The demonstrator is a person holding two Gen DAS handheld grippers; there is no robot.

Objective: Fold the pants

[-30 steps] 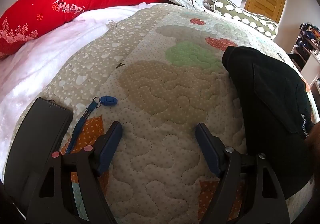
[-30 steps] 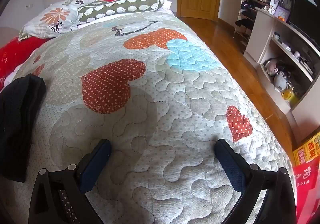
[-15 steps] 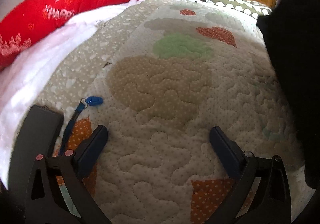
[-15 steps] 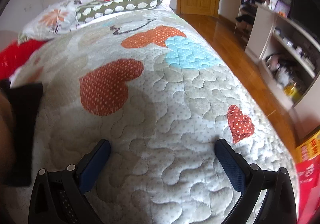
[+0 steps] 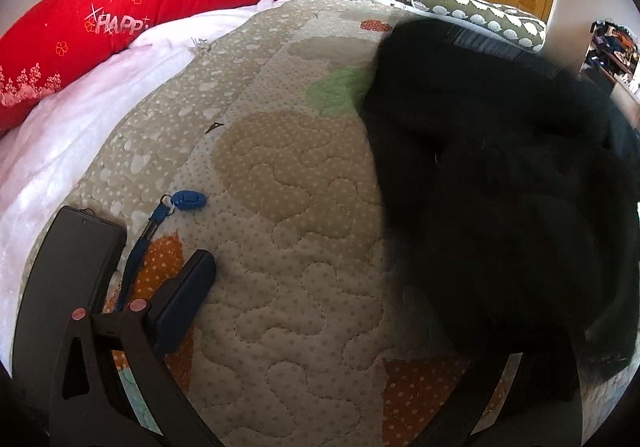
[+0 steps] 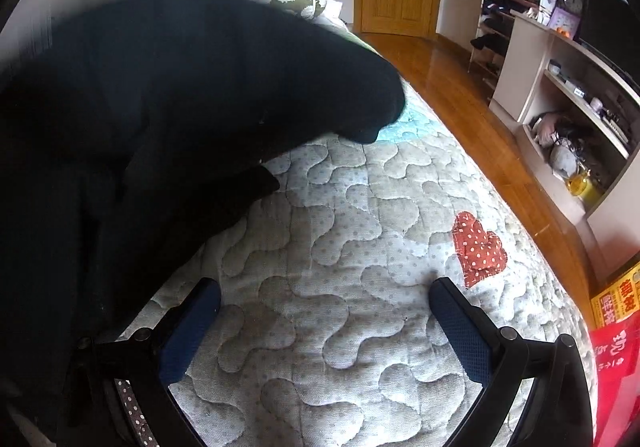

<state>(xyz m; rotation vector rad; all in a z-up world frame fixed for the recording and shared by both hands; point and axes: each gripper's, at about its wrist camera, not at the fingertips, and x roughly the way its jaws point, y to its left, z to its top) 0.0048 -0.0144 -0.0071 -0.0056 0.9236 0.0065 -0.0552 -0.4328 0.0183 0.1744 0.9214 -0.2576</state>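
Note:
The black pants (image 5: 500, 183) are a blurred bundle over the quilted bed, filling the right half of the left wrist view. They cover the right finger of my left gripper (image 5: 340, 307); its left finger (image 5: 184, 303) shows, spread wide and holding nothing. In the right wrist view the pants (image 6: 160, 119) fill the left half, one dark end reaching toward the bed's middle. My right gripper (image 6: 324, 327) is open and empty over the quilt (image 6: 340, 247), the pants lying beside its left finger (image 6: 188, 331).
A black phone (image 5: 68, 271) and a blue key fob on a lanyard (image 5: 188, 201) lie at the bed's left. Red and floral pillows (image 5: 120, 7) sit at the head. Right of the bed are the wood floor (image 6: 472, 103), shelves (image 6: 568, 95) and a door.
The black pants have swept into both views, from lying folded at the side to a blurred bundle between the grippers. Both grippers have stayed open and about where they were.

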